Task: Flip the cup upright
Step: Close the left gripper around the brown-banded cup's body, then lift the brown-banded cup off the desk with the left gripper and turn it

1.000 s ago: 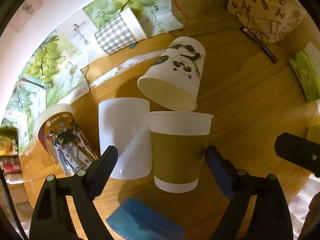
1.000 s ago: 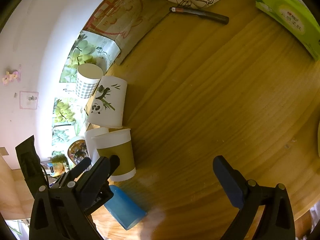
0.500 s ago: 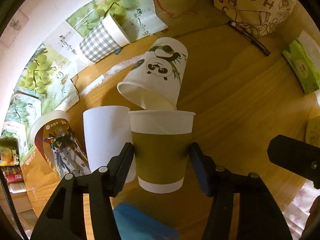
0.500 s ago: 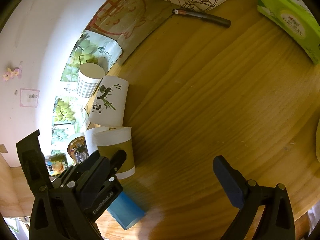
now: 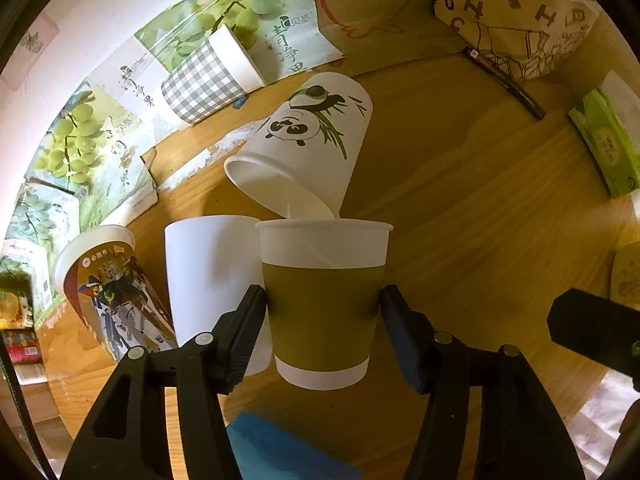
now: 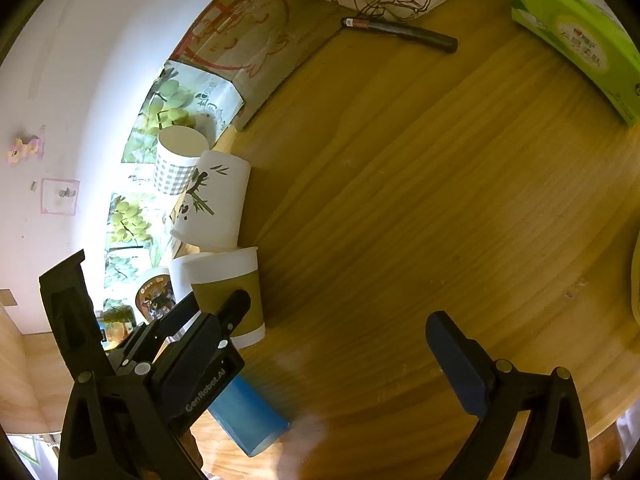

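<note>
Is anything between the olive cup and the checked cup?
Yes: the panda cup, lying tilted, sits between the olive cup and checked cup, clearest in the left wrist view.

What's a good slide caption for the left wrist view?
Left gripper closed on an olive-sleeved paper cup, with plain white and panda-print cups crowded around it.

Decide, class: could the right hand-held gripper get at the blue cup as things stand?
Probably not easily: the blue cup lies beside the left hand-held gripper, which crowds it; the right hand-held gripper is open.
</note>
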The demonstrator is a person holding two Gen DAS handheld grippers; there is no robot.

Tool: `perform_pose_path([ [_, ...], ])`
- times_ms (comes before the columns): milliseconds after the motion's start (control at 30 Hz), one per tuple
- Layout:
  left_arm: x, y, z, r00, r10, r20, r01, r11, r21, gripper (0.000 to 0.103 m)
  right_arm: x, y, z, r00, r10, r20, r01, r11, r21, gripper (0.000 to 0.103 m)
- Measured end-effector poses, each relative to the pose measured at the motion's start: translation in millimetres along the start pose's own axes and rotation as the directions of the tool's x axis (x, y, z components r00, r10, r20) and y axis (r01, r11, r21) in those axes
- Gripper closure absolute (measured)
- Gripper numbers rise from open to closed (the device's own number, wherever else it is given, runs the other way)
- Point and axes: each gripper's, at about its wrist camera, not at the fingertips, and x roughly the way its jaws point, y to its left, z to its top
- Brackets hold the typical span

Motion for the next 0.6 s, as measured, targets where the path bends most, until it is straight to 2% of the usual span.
perform_pose_path([
  [200, -4, 5, -4, 1.000, -0.023, 0.005, 0.023, 1.000, -0.004, 0.044, 0, 1, -1, 1.000, 0.002, 0.000, -0.002, 1.000, -0.010, 0.000],
  [467, -8, 14, -7, 0.995, -0.092, -0.025, 0.091, 0.995, -0.032, 0.046, -7, 4, -8, 1.000, 0.008, 0.007, -0.008, 0.999, -0.032, 0.000],
  [600, -20, 16, -10, 0.996, -0.092, -0.011, 0.091, 0.995, -0.036, 0.046, -14, 8, -14, 1.000, 0.015, 0.015, -0.014, 0.999, -0.045, 0.000],
])
